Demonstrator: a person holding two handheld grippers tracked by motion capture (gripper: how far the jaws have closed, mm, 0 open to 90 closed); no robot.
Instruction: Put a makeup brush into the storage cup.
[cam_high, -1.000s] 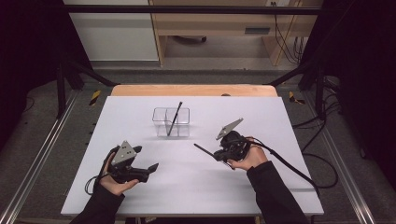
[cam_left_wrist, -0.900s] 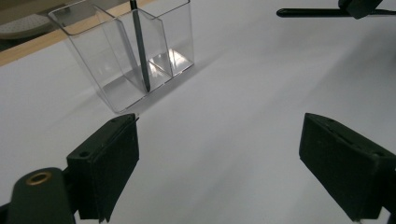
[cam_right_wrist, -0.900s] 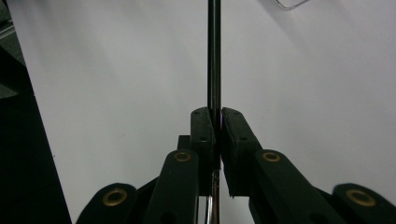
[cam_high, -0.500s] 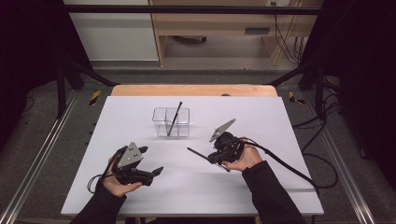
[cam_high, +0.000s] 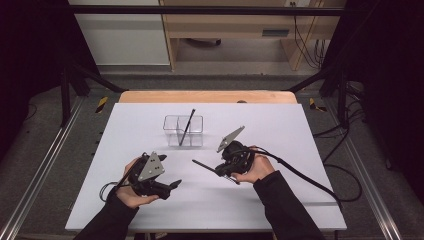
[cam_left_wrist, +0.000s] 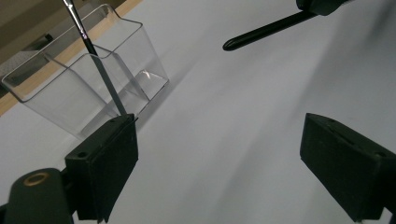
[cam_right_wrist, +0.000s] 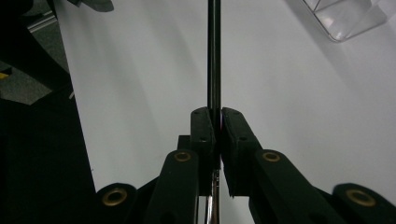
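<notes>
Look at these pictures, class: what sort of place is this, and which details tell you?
Probably a lab or workshop recording bench, not a home. A bare white table stands inside a black frame, cables trail across the grey floor, and a person works with handheld grippers beside a clear holder.

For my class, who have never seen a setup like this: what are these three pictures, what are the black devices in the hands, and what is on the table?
A person sits at a white table, holding a hand-operated two-jaw gripper in each hand. The high view looks down from above; the other two come from cameras riding on each gripper. The right gripper is shut on a thin dark brush, which sticks out towards the left gripper. That one's jaws stand open, holding nothing. On the table stands a clear plastic holder with another brush leaning in it.
</notes>
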